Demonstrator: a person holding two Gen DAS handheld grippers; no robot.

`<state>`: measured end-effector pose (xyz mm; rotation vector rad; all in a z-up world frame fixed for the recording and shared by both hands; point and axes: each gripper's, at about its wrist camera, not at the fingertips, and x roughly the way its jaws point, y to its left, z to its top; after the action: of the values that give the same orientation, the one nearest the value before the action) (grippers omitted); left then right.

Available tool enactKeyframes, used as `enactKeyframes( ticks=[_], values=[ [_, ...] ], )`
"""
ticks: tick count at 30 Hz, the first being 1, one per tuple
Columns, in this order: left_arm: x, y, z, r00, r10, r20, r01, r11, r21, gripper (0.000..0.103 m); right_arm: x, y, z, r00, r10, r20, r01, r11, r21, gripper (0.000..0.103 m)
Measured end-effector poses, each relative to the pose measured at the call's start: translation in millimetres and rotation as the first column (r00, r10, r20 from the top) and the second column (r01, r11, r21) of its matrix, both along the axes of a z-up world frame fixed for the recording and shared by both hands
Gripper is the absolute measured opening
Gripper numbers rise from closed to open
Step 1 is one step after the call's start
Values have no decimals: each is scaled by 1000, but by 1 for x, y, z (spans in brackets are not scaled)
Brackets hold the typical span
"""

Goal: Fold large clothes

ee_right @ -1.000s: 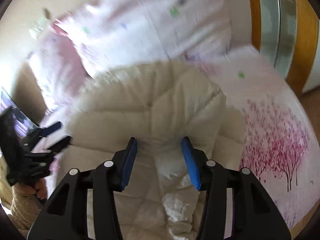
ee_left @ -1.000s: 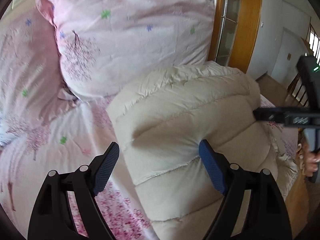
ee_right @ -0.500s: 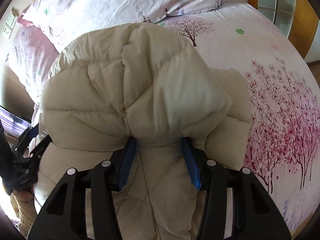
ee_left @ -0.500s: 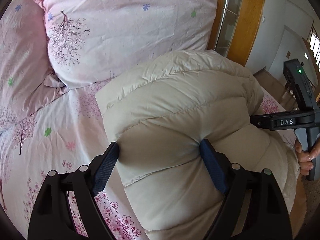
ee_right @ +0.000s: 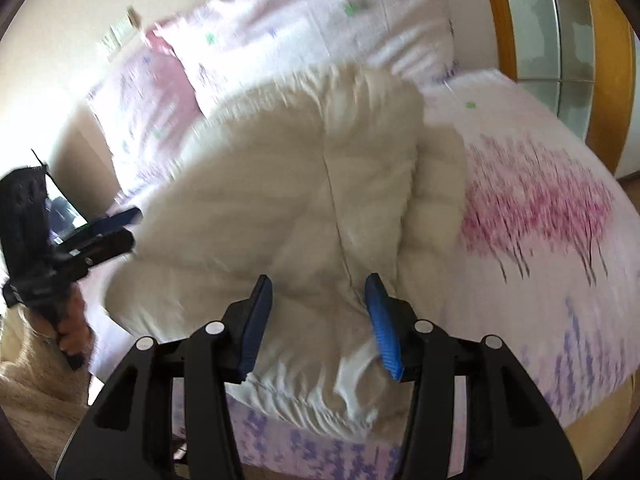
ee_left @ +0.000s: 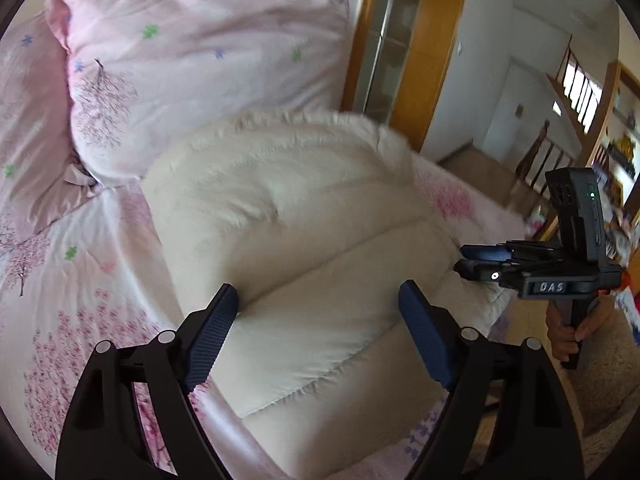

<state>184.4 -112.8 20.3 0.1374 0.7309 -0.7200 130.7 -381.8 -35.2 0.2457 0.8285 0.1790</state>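
A cream quilted puffer jacket (ee_left: 312,248) lies folded in a thick bundle on the pink floral bed sheet (ee_left: 80,280); it also shows in the right wrist view (ee_right: 320,200). My left gripper (ee_left: 318,312) is open, its blue pads at the bundle's near left edge, not clamping it. My right gripper (ee_right: 318,304) is open over the bundle's near right end; it shows from the side in the left wrist view (ee_left: 480,260). The left gripper shows at the left of the right wrist view (ee_right: 120,226).
Two pink floral pillows (ee_left: 192,76) lean at the head of the bed behind the jacket. A wooden-framed glass door (ee_left: 400,40) stands beyond the bed's right side. The bed's near edge (ee_right: 320,448) drops to the floor.
Both grippers have drawn back and up from the jacket. The bundle they were pressing into now lies free on the bed. Both views are blurred by motion.
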Motion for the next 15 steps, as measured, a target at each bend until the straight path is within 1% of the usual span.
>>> enactKeyframes(
  ticks=[1,3,4,6,11,14,15],
  values=[
    [2,-4,-5,1000,1,-1,-1,1000,17,84,-3,1,-4,1000,-8,-12,8,1000,9,48],
    [-1,-15,-13,1000,5,30,-7,998,61,89,1,-2,-12,999,-27,-31,28,998,52,48],
    [-2,-20,-16,999,5,54,-9,996,85,90,4,-2,-13,999,-29,-36,31,998,55,48],
    [-3,-22,-17,998,14,63,-20,995,97,90,8,-3,-14,999,-26,-47,29,998,47,48],
    [-2,-17,-15,999,17,41,-20,997,77,90,10,-3,-17,998,-31,-53,33,998,48,48],
    [-1,-3,-4,1000,22,6,-22,1000,15,90,11,-1,-14,997,-33,-68,35,999,21,50],
    [1,5,2,999,31,-8,-31,999,-22,91,8,2,-8,997,-36,-73,37,999,8,52]
  ],
)
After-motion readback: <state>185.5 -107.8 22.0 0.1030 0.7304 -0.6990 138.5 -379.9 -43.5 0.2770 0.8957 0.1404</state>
